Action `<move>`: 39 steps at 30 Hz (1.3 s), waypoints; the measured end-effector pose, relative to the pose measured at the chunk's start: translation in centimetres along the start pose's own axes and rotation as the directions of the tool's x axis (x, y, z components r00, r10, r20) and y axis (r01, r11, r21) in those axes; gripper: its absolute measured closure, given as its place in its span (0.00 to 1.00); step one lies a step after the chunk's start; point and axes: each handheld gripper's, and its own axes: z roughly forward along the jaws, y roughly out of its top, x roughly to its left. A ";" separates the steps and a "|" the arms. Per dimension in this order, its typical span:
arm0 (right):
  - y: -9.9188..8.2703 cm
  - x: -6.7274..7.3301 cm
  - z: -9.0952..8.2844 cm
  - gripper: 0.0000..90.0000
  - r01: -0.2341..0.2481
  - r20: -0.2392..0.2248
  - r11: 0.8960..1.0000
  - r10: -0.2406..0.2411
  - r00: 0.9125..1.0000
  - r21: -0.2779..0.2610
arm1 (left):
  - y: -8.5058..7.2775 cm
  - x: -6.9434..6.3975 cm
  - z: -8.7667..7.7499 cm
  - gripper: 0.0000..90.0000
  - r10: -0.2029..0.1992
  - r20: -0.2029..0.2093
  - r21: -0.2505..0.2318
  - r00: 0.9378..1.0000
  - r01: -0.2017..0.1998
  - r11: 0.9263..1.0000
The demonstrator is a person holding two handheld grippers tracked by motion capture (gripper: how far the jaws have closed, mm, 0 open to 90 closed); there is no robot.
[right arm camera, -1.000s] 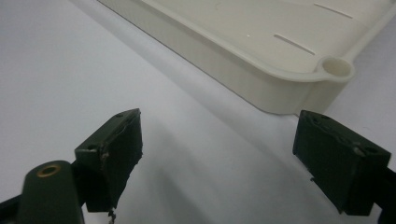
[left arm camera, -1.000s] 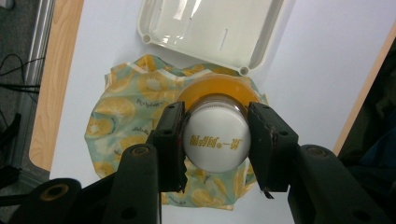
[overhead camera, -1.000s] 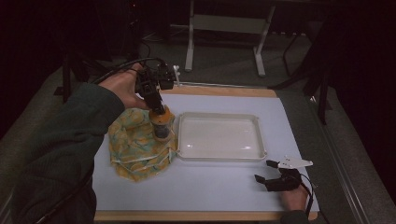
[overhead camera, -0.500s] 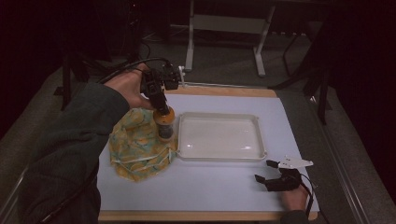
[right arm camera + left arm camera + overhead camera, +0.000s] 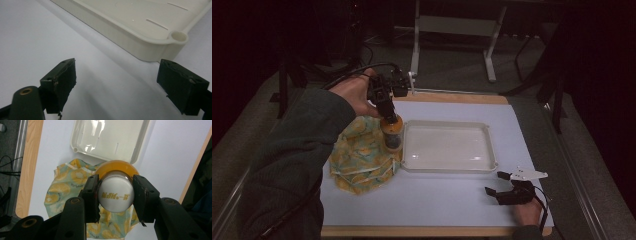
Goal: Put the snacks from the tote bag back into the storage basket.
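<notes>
Currently a small orange-filled jar with a white screw cap [image 5: 115, 195] is clamped at the cap by the left gripper [image 5: 384, 97], one black pad on each side of the cap. The jar [image 5: 392, 134] is held upright, seen over the edge of a yellow-and-teal lemon-print cloth [image 5: 359, 157] and just beside the left rim of a shallow cream plastic tray [image 5: 447, 167]. Whether the jar base touches the cloth cannot be told. In the left gripper view the cloth [image 5: 62, 187] is seen beneath the jar, the tray [image 5: 75, 137] beyond it. The cloth and the tray are laid on a white table mat [image 5: 437, 200]. The right gripper [image 5: 507, 185] is rested on the mat near the tray's front right corner, jaws spread wide, nothing between them; the tray corner [image 5: 155, 47] is seen just ahead.
</notes>
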 end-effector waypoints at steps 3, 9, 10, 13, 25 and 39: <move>0.0 0.0 0.0 0.17 -0.001 0.000 1.000 0.001 1.000 0.000 | 0.2 0.0 0.1 0.66 0.005 0.004 -0.002 1.000 -0.005 1.000; 0.0 0.0 0.0 0.17 0.000 0.000 1.000 0.000 1.000 0.000 | 0.6 -0.1 0.2 0.66 0.011 0.002 -0.002 1.000 -0.011 1.000; 0.0 0.0 0.0 0.17 0.000 0.000 1.000 0.000 1.000 0.000 | 0.8 -0.1 0.2 0.66 0.015 0.002 -0.001 1.000 -0.015 1.000; 0.0 0.0 0.0 0.17 0.000 0.000 1.000 0.000 1.000 0.000 | 1.0 -0.2 0.4 0.66 0.014 -0.003 -0.006 1.000 -0.014 1.000; 0.0 0.0 0.0 0.17 0.000 -0.001 1.000 0.000 1.000 -0.002 | 2.0 -0.4 1.2 0.66 0.032 0.008 -0.002 0.999 -0.032 0.999; 0.0 0.0 0.0 0.17 -0.003 -0.005 1.000 0.003 1.000 -0.003 | 3.3 -0.8 2.4 0.66 0.057 0.013 0.009 0.998 -0.057 0.998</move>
